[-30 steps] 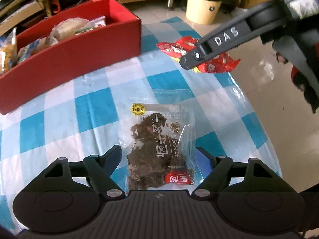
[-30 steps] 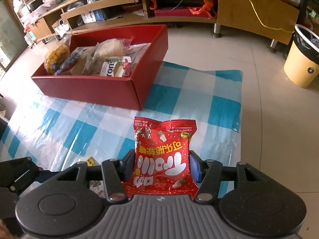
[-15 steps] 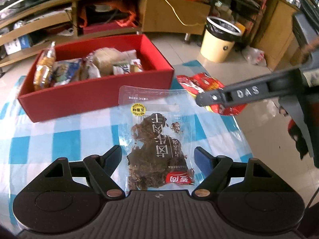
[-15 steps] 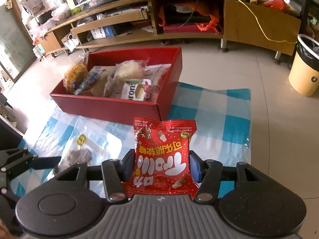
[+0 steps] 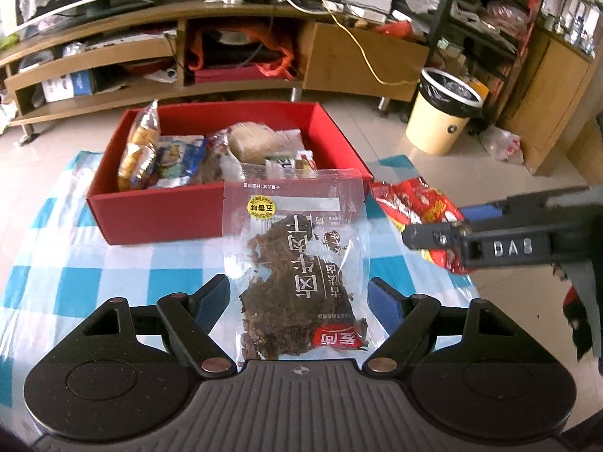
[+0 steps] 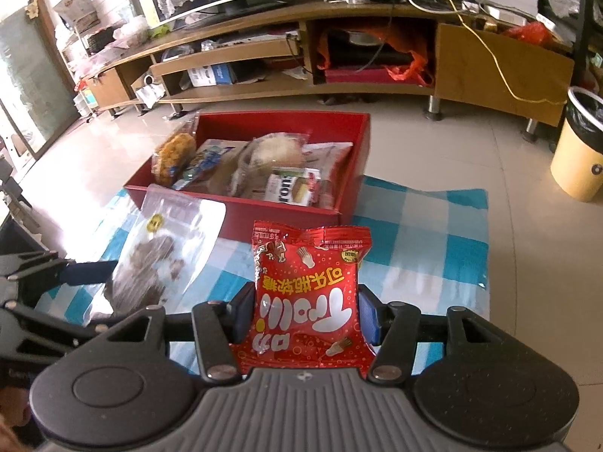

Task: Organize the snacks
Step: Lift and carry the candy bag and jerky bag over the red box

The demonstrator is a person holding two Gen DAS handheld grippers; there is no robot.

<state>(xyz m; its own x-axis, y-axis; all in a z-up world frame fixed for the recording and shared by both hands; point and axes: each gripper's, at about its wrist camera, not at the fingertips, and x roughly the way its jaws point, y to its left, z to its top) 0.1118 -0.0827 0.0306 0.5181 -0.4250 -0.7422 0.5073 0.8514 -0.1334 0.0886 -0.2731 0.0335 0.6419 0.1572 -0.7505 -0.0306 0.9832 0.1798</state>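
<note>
My left gripper is shut on a clear packet of dark dried meat and holds it upright above the checked cloth, in front of the red box. My right gripper is shut on a red candy packet, also held upright short of the red box. The box holds several snack packs. In the left wrist view the right gripper and its red packet are at the right. In the right wrist view the meat packet and left gripper are at the left.
A blue-and-white checked cloth lies on the tiled floor under the box. A yellow waste bin stands to the right. A long wooden TV bench runs behind the box.
Both grippers have lifted their packets off the cloth and tilted up toward the red box. The meat packet now hangs in the air instead of lying flat.
</note>
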